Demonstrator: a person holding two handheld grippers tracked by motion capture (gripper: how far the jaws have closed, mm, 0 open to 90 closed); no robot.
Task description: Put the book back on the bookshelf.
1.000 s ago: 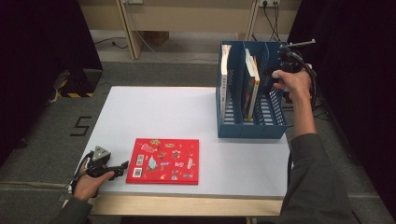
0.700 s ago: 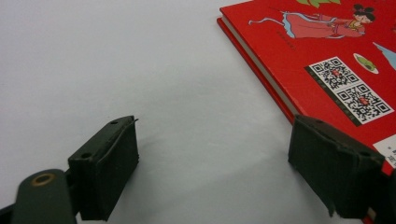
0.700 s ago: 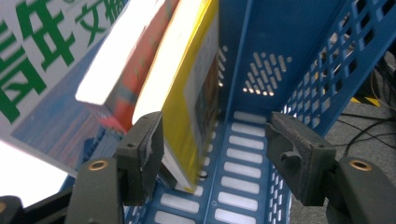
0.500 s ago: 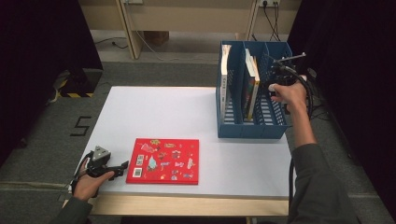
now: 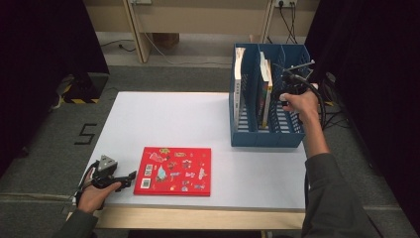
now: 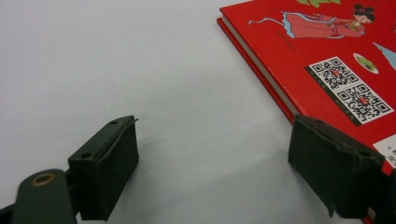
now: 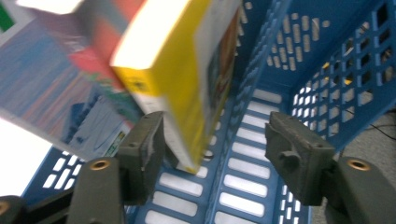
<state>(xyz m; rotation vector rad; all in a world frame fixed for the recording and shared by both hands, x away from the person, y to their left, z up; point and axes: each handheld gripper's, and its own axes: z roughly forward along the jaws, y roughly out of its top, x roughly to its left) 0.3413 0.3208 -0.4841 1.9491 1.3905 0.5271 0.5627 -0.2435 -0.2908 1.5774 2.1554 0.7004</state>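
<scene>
The red picture book (image 5: 173,170) at the near left has a glossy hard cover and matt paper pages. The blue file rack (image 5: 267,136) at the far right is slotted plastic, slightly shiny. The tabletop (image 5: 168,119) is smooth, matt white. The jaws carry matt, rubbery black pads.

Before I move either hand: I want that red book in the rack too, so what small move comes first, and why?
Probably ease the left gripper sideways so its open jaws straddle the red book at its near edge, then close. It lies flat on the table just beside that gripper, while the right gripper is busy in the blue rack.
</scene>
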